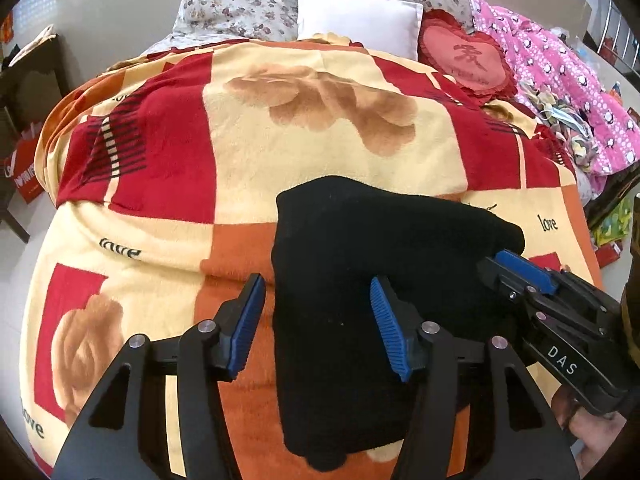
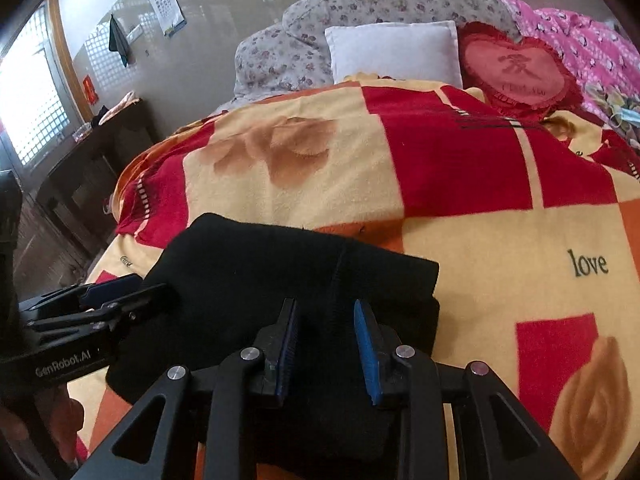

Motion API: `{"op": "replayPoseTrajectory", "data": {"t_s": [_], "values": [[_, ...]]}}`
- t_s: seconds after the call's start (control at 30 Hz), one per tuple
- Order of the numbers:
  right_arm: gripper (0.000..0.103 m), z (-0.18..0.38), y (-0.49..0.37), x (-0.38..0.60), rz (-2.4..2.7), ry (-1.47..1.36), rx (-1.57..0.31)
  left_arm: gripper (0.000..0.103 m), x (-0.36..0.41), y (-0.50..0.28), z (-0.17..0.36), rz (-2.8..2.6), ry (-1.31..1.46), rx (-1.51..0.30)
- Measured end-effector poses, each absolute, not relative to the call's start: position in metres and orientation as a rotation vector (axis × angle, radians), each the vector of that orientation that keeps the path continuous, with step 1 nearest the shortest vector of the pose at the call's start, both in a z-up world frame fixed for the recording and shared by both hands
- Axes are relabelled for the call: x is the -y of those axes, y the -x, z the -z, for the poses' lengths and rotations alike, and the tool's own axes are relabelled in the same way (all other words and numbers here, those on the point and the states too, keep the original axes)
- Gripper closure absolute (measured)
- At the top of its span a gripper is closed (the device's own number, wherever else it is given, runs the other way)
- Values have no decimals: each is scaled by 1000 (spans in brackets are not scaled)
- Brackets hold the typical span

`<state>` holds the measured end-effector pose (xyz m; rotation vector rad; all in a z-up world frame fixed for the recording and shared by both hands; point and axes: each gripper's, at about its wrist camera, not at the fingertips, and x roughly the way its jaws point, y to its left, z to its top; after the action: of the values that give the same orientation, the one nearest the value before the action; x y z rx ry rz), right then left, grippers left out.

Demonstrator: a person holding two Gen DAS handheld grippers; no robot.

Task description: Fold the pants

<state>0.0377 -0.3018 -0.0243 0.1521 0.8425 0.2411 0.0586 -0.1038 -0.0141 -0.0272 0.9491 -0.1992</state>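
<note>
The black pants (image 1: 360, 280) lie folded into a thick oblong bundle on the red, orange and cream blanket (image 1: 280, 132). They also show in the right wrist view (image 2: 260, 292). My left gripper (image 1: 318, 320) is open and empty, straddling the bundle's left edge just above it. My right gripper (image 2: 326, 344) is open and empty over the bundle's right half; it also shows in the left wrist view (image 1: 516, 268) at the bundle's right edge. The left gripper shows at the left in the right wrist view (image 2: 116, 292), beside the bundle.
A white pillow (image 1: 356, 16), a red heart cushion (image 1: 468, 56), a floral quilt (image 1: 240, 4) and a pink quilt (image 1: 560, 68) lie at the bed's far end. A dark wooden cabinet (image 2: 92, 168) stands left of the bed. Red bags (image 1: 24, 176) sit on the floor.
</note>
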Motion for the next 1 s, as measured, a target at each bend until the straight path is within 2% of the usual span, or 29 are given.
{"op": "replayPoseTrajectory", "data": {"t_s": [0.4,0.73,0.8,0.87,1.0], "values": [[75,-1,3,302,-254,-113,-840,48,104,-50,10,181,17,-937],[74,13,19,306,-252,-104,-872,48,102,-43,9,171,7,-941],[72,6,21,314,-244,-135,-849,48,97,-40,8,181,13,-948],[59,6,20,325,-221,-175,-840,48,92,-37,9,179,17,-948],[54,18,8,347,-230,-314,-881,48,73,-35,11,249,107,-971]]}}
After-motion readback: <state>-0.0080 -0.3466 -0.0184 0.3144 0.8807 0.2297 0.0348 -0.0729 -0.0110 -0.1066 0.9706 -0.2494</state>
